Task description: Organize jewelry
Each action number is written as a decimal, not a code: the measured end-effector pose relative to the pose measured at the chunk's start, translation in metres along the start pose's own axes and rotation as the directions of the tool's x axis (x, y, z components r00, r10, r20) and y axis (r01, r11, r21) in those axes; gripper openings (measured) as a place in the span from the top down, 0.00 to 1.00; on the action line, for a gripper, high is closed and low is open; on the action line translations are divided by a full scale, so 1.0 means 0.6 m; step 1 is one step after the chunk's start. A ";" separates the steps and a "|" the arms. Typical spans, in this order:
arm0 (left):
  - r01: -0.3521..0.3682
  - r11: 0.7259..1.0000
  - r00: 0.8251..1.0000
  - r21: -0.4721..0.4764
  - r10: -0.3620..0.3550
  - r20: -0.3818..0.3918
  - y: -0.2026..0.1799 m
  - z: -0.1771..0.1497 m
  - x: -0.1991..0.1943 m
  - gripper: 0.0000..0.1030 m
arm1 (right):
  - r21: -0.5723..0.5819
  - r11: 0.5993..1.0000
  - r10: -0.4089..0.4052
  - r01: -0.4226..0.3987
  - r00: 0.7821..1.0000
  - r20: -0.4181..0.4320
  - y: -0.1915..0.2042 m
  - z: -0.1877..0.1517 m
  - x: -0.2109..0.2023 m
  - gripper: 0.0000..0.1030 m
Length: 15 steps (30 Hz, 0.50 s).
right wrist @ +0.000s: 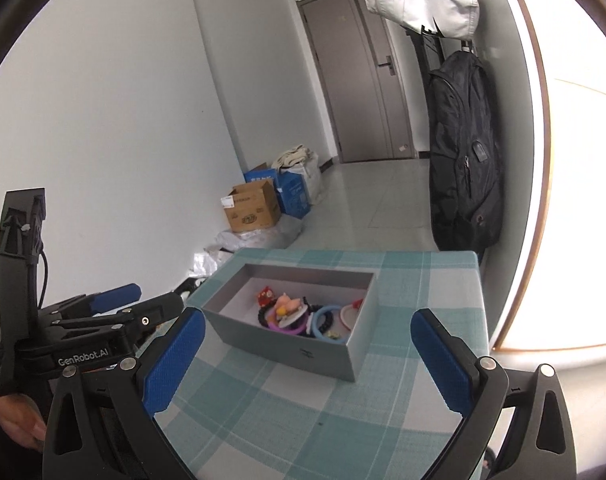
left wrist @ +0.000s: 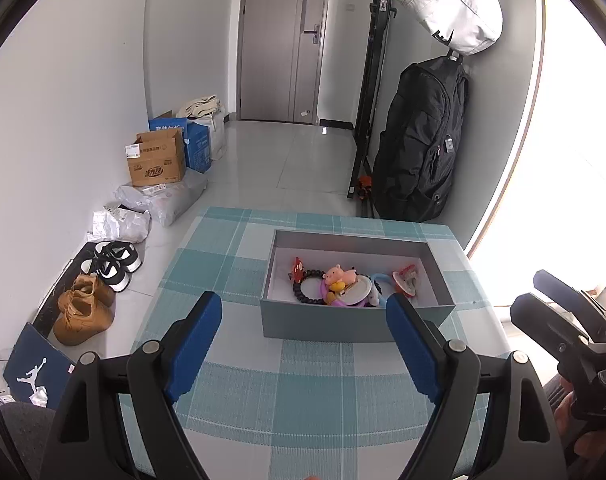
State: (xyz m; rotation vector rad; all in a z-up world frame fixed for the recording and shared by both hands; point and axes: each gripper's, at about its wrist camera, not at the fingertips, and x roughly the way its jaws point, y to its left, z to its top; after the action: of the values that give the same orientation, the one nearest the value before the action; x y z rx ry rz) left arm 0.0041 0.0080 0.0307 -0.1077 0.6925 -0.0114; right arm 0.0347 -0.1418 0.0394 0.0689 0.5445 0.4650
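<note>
Blue pads on my left gripper (left wrist: 303, 316) sit closest to the lens, jaws spread wide with nothing between them, held above the checked cloth (left wrist: 315, 392) on the table. Past my fingertips lies the grey box (left wrist: 355, 322), open-topped, resting flat on the cloth toward the table's far half.

Inside the box the jewelry is heaped toward the near wall: a black bead bracelet (left wrist: 303, 294), a pink pig charm (left wrist: 340, 274), a red trinket (left wrist: 297, 270) at the left, a white disc (left wrist: 359, 290), a purple ring (left wrist: 330, 299) and a red-and-white clip (left wrist: 407, 279) at the right. Several of them overlap, and I cannot tell exactly which ones touch.

On my right side, my right gripper (right wrist: 307, 338) is also open wide and empty, aimed at the same box (right wrist: 291, 350) from a slight angle. From there I see a light blue ring (right wrist: 325, 320) near the box's front wall, beside the beads. My left gripper shows at the lower left of that view, level with the box's left end and apart from it.

Beyond the table, a black backpack (left wrist: 423, 140) hangs on the wall with a white bag (left wrist: 451, 4) above it. Shoes (left wrist: 111, 266) and a carton (left wrist: 157, 162) line the floor at the left.
</note>
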 end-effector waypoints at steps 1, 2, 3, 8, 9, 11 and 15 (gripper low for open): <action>0.002 1.000 1.000 0.000 -0.002 0.000 0.000 -0.001 0.000 0.21 | 0.005 1.000 0.000 0.000 1.000 -0.001 -0.001 -0.002 -0.001 0.00; 0.002 1.000 1.000 -0.001 -0.002 0.000 0.000 -0.002 -0.001 0.21 | 0.009 1.000 0.001 -0.001 1.000 -0.001 -0.001 -0.003 -0.002 0.00; -0.001 1.000 1.000 0.000 0.001 0.003 -0.001 0.000 -0.001 0.21 | 0.010 1.000 -0.002 0.002 1.000 -0.001 -0.001 -0.004 -0.002 0.00; 0.003 1.000 1.000 0.004 -0.003 0.007 -0.001 -0.005 -0.002 0.21 | 0.015 1.000 -0.012 0.012 1.000 -0.006 -0.004 -0.004 0.000 0.00; 0.002 1.000 1.000 0.003 -0.002 0.007 -0.001 -0.007 -0.003 0.21 | 0.016 1.000 -0.015 0.015 1.000 -0.009 -0.005 -0.004 0.002 0.00; 0.005 1.000 1.000 0.002 -0.005 0.006 0.000 -0.007 -0.003 0.21 | 0.017 1.000 -0.017 0.017 1.000 -0.013 -0.005 -0.005 0.004 0.00; 0.006 1.000 1.000 -0.002 -0.006 0.005 0.000 -0.008 -0.005 0.21 | 0.012 1.000 -0.016 0.016 1.000 -0.019 -0.002 -0.007 0.007 0.00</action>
State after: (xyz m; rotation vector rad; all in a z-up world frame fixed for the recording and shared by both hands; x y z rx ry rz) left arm -0.0013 0.0079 0.0287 -0.1113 0.6877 -0.0159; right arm 0.0362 -0.1414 0.0339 0.0716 0.5665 0.4470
